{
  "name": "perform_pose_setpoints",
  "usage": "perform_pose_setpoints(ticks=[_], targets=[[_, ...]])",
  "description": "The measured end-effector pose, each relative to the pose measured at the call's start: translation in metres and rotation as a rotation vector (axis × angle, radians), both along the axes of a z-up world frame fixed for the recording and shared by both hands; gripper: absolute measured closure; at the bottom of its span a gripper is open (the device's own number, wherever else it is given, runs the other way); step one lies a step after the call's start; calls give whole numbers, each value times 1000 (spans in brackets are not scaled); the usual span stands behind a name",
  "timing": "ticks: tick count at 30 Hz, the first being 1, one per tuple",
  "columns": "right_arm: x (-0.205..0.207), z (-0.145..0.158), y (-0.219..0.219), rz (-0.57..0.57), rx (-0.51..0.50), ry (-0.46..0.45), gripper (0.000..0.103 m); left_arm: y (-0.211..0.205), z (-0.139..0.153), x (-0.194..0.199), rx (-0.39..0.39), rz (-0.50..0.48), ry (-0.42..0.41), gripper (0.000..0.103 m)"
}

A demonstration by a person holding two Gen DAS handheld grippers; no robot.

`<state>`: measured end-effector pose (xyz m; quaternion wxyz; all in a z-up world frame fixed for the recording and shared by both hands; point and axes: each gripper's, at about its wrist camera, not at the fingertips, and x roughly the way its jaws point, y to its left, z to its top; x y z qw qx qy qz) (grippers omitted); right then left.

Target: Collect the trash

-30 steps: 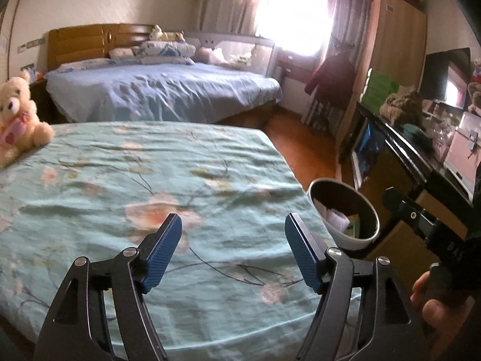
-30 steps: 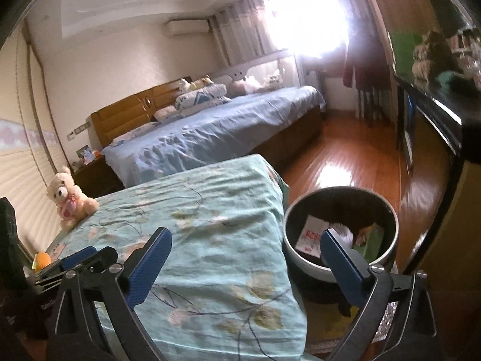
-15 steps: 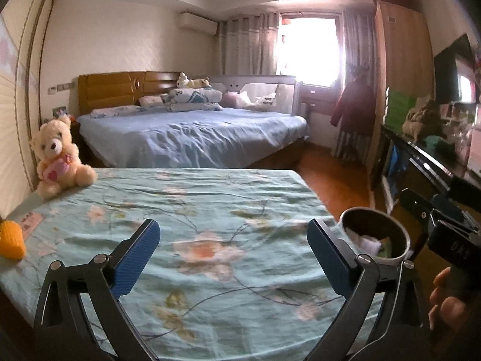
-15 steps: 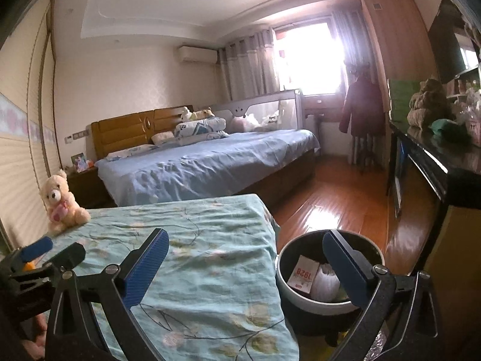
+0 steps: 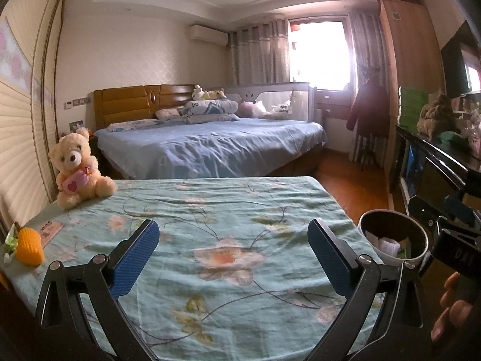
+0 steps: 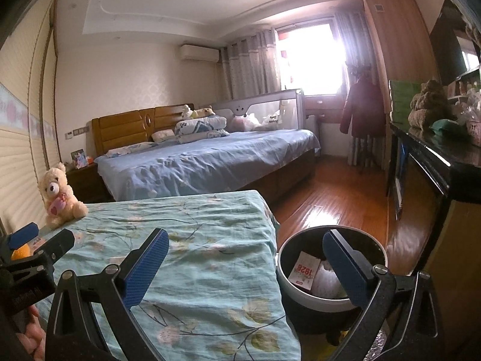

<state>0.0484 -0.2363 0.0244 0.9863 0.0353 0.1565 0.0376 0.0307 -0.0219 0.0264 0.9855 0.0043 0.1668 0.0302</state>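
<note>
A round trash bin [image 6: 303, 294] with a white rim stands on the floor beside the near bed; it holds a red-and-white packet [image 6: 304, 272] and crumpled white trash [image 6: 326, 279]. The bin also shows in the left wrist view [image 5: 390, 240]. My left gripper [image 5: 233, 255] is open and empty above the floral bedspread [image 5: 225, 210]. My right gripper [image 6: 246, 267] is open and empty, its right finger over the bin. An orange object [image 5: 28, 245] with a green wrapper [image 5: 10, 237] and a pink card [image 5: 49, 230] lie at the bed's left edge.
A teddy bear [image 5: 78, 168] sits on the near bed's far left corner. A blue-sheeted bed [image 5: 210, 147] lies behind. A dark cabinet [image 6: 436, 174] with clutter runs along the right. Wooden floor [image 6: 330, 198] lies between.
Both grippers have pulled back and tilted up, so more of the room and ceiling shows. The left gripper's jaws have opened wider. The orange object has come into view.
</note>
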Motion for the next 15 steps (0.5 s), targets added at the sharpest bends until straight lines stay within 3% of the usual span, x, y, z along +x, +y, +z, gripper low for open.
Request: perform_pose_setpoints(ticks=[15], targets=[[-2, 1, 4, 10, 1, -7, 0, 1, 1, -1, 4, -2, 0, 2]])
